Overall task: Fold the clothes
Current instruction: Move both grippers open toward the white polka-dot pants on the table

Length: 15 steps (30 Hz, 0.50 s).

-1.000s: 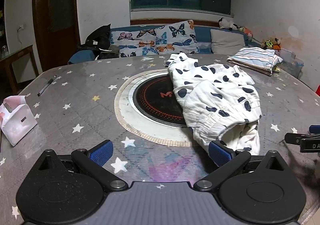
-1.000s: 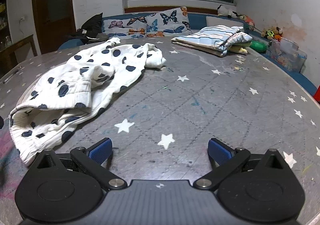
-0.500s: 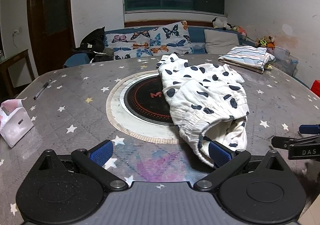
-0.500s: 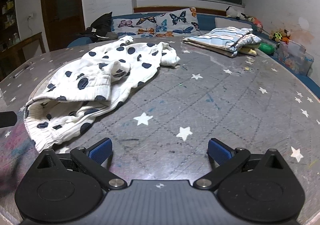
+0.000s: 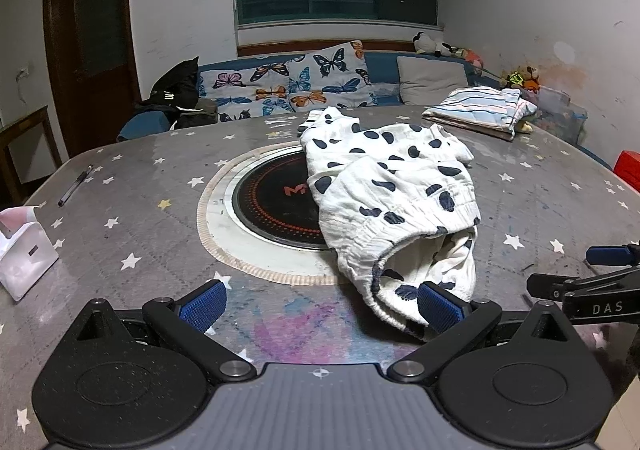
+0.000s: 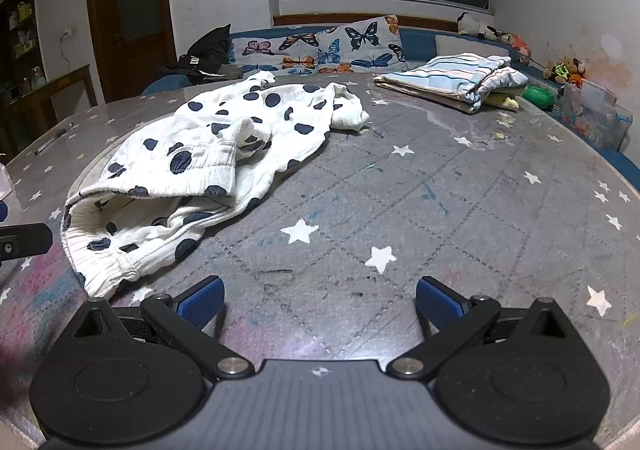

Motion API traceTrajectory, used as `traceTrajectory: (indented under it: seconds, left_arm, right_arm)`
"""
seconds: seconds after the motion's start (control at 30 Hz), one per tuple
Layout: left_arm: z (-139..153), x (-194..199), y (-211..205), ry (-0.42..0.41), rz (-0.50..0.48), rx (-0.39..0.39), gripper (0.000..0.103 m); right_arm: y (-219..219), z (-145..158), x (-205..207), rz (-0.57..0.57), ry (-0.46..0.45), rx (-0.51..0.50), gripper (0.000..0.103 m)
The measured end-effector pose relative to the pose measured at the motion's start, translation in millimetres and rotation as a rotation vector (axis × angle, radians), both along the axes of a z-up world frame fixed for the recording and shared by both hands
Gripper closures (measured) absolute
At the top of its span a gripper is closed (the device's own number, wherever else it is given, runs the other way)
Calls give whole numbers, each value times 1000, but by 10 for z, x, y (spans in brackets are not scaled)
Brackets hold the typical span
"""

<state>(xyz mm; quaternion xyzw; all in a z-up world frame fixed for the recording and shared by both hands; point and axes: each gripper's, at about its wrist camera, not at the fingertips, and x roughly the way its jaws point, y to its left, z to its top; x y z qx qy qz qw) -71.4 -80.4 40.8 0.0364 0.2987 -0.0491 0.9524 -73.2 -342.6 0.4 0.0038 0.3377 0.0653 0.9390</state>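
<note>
spotted trousers [image 5: 394,205] lie loose on table [image 5: 132,234]; both grippers spread wide.

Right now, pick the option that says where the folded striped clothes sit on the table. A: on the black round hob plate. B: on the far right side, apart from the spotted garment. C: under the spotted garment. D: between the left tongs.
B: the folded striped clothes lie at the table's far right, with bare star-patterned table between them and the crumpled spotted garment.
</note>
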Motion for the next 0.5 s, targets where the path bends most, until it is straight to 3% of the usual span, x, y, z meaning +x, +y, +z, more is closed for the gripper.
traceTrajectory:
  seconds: [0.5]
  left_arm:
    - [44,117,-97,-7,-38,23,0]
  right_arm:
    - [-7,-18,67,12,8,-8,0]
